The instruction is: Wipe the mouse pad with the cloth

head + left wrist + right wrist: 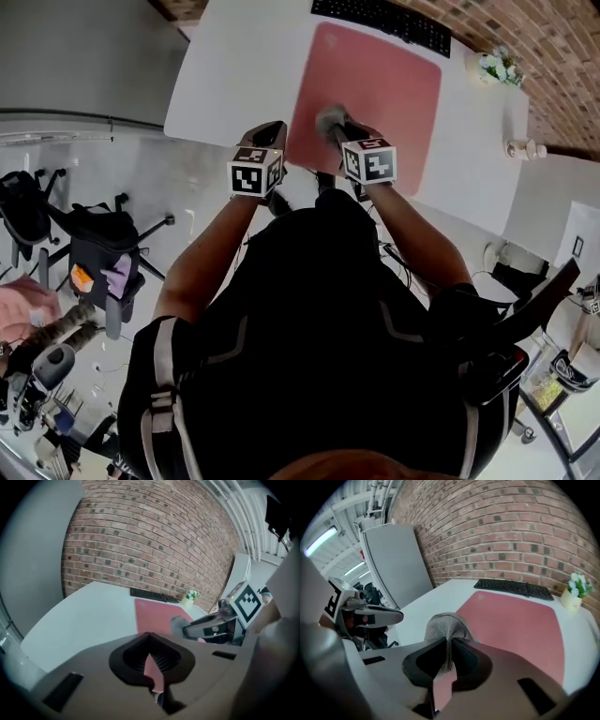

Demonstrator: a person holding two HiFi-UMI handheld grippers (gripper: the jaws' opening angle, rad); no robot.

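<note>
A pink mouse pad (375, 84) lies on the white table (234, 66), in front of a black keyboard (382, 21). My right gripper (336, 129) is shut on a bunched grey cloth (330, 118), which sits over the pad's near left corner. In the right gripper view the cloth (446, 623) bulges out of the closed jaws above the pad (515, 620). My left gripper (270, 131) hovers just left of the pad's near edge, shut, with nothing in it. In the left gripper view the cloth (177, 624) shows to the right over the pad (157, 613).
A small potted plant (497, 66) stands at the table's far right, beside the keyboard's end. A brick wall (511, 531) backs the table. Office chairs (94, 248) stand on the floor to the left, below the table's near edge.
</note>
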